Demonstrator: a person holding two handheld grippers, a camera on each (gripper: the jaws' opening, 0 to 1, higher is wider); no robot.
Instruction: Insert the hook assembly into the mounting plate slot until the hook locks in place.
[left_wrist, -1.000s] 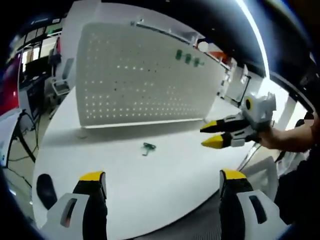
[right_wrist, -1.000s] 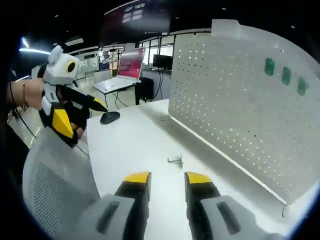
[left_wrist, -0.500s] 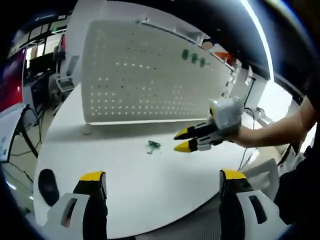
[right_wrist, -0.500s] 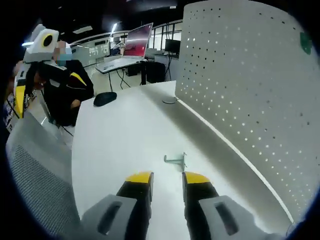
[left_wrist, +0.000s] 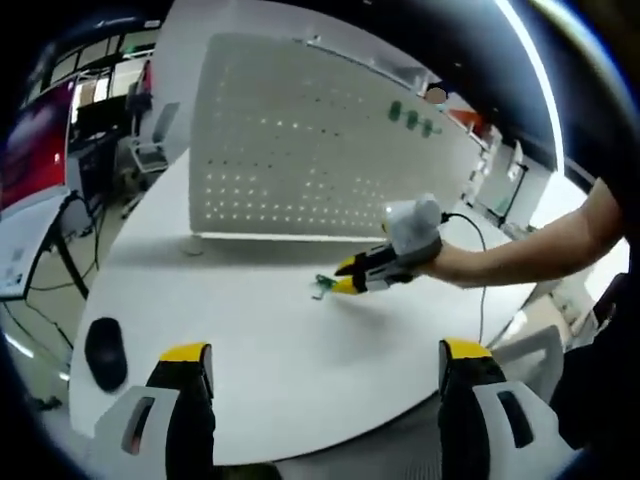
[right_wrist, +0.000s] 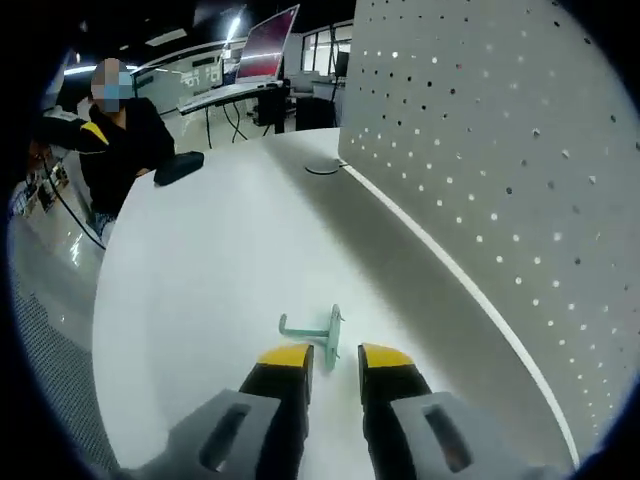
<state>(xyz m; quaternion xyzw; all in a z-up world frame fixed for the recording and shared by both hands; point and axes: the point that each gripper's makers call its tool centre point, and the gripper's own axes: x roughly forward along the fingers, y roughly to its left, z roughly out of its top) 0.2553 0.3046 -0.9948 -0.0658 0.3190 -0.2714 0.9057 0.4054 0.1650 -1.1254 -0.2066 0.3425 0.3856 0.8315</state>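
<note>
While the small green metal hook (right_wrist: 318, 331) lies flat on the white tabletop (right_wrist: 200, 280), the right gripper (right_wrist: 335, 357) sits just short of it, yellow-tipped jaws set a narrow gap apart with nothing between them — parted, not yet grasping. The hook rests directly ahead of those tips, its backplate near the gap and its long arm running crosswise, off to the left in the right gripper view. So the shank lies across the jaws' line rather than along it, and a pinch would likely land on the backplate end.

Farther off, the left gripper (left_wrist: 325, 365) hangs back over the near table edge, jaws spread wide and empty, well apart from the hook (left_wrist: 322, 287); the right gripper (left_wrist: 350, 277) is plainly the nearer one. Beyond the hook stands the white perforated pegboard panel (left_wrist: 300, 150) — upright, carrying three green pieces (left_wrist: 410, 117) near its top.
</note>
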